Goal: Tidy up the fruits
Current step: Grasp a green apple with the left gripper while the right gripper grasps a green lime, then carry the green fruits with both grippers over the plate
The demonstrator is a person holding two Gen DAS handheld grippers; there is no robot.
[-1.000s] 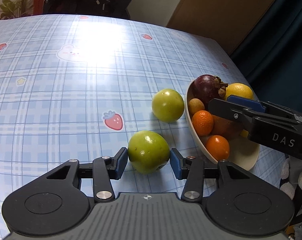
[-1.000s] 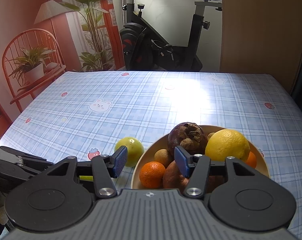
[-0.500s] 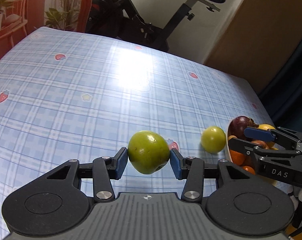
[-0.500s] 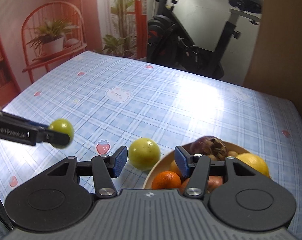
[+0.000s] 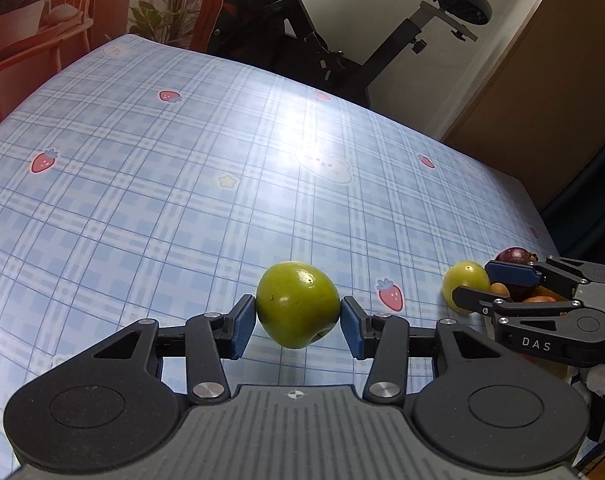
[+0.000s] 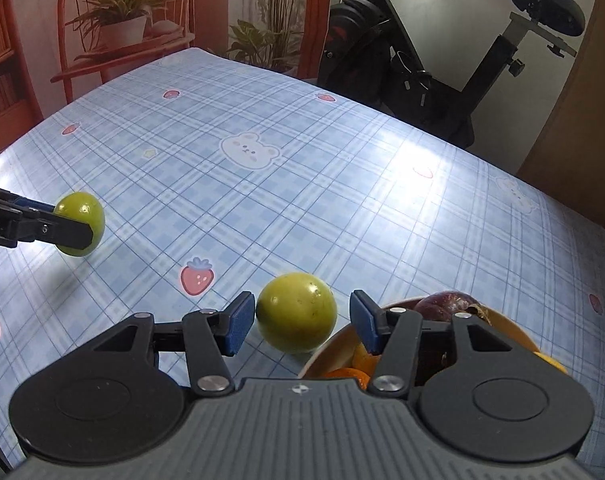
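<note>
Jaws of my left gripper (image 5: 298, 320) clamp a green apple (image 5: 297, 304) above the tabletop (image 5: 182, 200). My right gripper (image 6: 298, 322) stands open around a second apple (image 6: 296, 318) (resting just left of the fruit bowl (image 6: 334, 344)), pads not pressing.

One green apple (image 5: 297, 303) hangs clamped above the cloth; another (image 6: 296, 318) lies at the bowl's (image 6: 334, 342) ten o'clock.

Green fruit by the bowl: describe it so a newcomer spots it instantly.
Find the fruit bowl on the checked tablecloth. Just left of its rim, a loose green fruit sits between the right hand-held gripper pads; its twin is held by the left hand-held gripper.
</note>
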